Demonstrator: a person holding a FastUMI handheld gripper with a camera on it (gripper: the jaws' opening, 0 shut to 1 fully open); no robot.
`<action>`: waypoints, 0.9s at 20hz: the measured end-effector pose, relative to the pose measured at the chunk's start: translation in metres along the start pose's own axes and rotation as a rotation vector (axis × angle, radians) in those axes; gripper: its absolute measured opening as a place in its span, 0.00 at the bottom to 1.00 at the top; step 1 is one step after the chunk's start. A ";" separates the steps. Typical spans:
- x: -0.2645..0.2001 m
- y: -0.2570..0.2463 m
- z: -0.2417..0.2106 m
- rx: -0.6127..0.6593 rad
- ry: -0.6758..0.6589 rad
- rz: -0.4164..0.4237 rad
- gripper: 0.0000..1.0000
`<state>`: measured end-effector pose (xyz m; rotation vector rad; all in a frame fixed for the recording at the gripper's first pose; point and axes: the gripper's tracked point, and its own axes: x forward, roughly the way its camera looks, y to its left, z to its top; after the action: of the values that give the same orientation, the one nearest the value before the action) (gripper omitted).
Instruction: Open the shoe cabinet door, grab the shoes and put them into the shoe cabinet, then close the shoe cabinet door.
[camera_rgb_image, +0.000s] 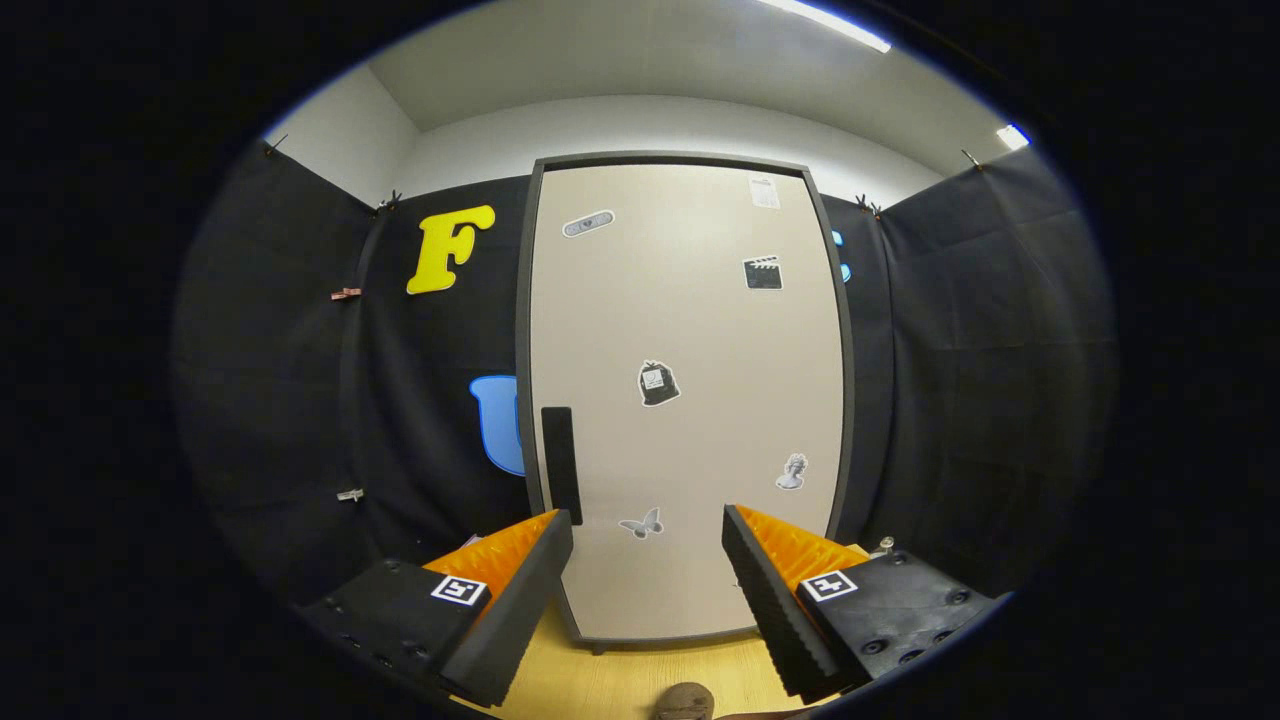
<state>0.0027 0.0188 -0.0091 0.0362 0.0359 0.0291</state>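
Ahead, closed shoe cabinet door (685, 400) on wooden floor (620, 680); hand-held gripper (648, 530) spread, empty.

The gripper (648, 535) is sitting at the bottom centre of the frame, pointing forward and level. Its two fingers are standing wide apart with nothing between them and nothing touching either one. The left finger (510, 600) is angling up from the lower left toward the middle, and the right finger (775, 600) is mirroring it from the lower right. Both ridged inner faces are turning toward the open gap, and the tips are reaching about the same height.
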 end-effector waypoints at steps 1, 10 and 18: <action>0.004 0.004 -0.003 0.001 0.006 0.009 0.98; 0.055 0.043 -0.009 -0.016 0.002 0.048 0.98; 0.132 0.074 -0.029 -0.050 0.034 0.037 0.97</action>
<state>0.1314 0.0975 -0.0404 -0.0135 0.0683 0.0677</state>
